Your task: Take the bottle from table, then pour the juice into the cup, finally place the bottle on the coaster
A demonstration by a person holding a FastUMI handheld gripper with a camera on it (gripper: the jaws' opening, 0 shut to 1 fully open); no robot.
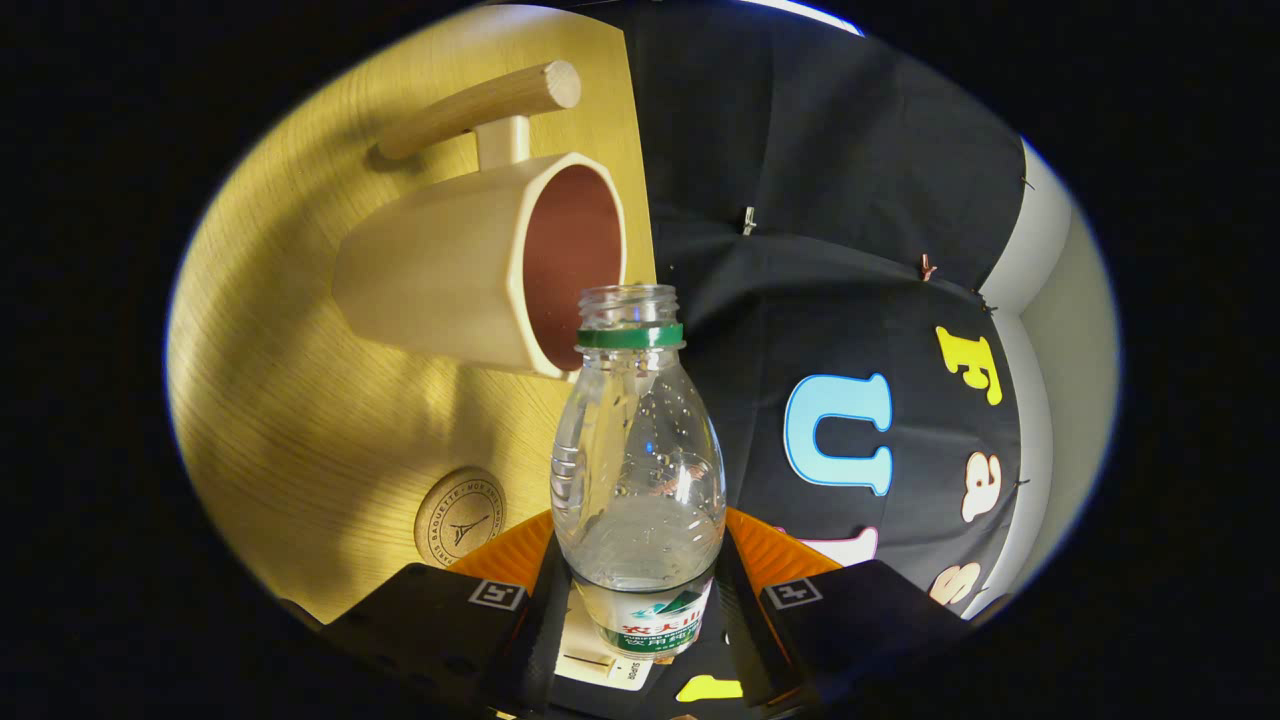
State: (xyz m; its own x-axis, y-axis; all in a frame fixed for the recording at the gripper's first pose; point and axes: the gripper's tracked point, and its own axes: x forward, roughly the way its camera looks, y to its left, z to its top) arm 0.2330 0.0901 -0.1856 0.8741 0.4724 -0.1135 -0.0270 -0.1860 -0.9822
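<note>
1. Gripper [640, 610] at bottom centre of the frame, both fingers [545, 600] clamped on the lower body of the bottle [638, 470].
2. Bottle clear plastic, uncapped, green ring at the neck, mouth pointing up-frame toward the cup [480, 270]; whole view rolled sideways, so tipped over toward pouring.
3. Clear liquid pooled in the bottle's lower part near the fingers, droplets on the inside wall.
4. Cup pale, with a dark reddish interior, in the upper left, its open rim just beside the bottle mouth; contents impossible to tell.
5. Wooden-handled cup standing on the light wood table [300, 430].
6. Round coaster [460, 518] on the table at lower left, beside the bottle; printed ring of lettering too small to read.
7. Bottle label between the fingers, green-and-white, not legible.
</note>
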